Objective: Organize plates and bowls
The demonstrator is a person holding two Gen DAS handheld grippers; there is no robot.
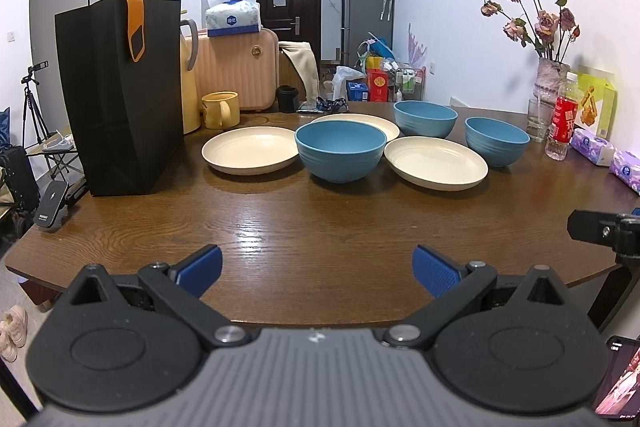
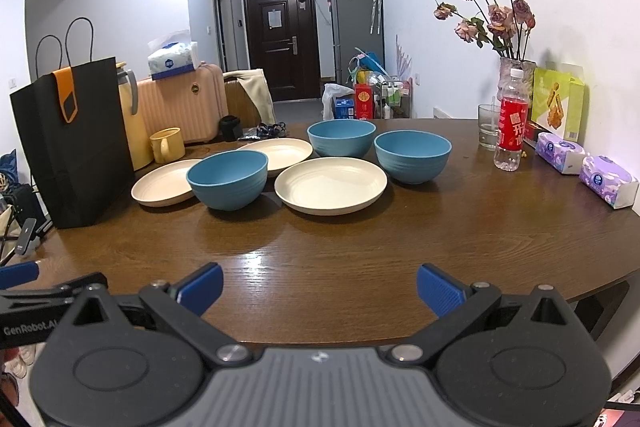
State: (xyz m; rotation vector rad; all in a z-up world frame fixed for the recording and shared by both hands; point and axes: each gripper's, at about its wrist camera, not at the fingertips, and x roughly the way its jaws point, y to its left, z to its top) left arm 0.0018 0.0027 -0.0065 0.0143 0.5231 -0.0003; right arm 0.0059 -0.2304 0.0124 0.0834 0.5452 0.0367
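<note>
Dark wooden table (image 1: 320,219), mid-span: three cream plates (image 1: 436,163) and three blue bowls (image 1: 340,151) scattered, unstacked. Probably light, stiff, smooth-walled; best pinched at the rim. Left gripper (image 1: 318,269) and right gripper (image 2: 319,289) spread wide, empty, well short.

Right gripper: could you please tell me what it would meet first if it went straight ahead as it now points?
Probably the near cream plate, past bare brown wooden table; the open right gripper holds nothing. Depth is uncertain.

left gripper (image 1: 317,269) jaws apart; bowls (image 1: 340,151), plates (image 1: 436,163) beyond
</note>
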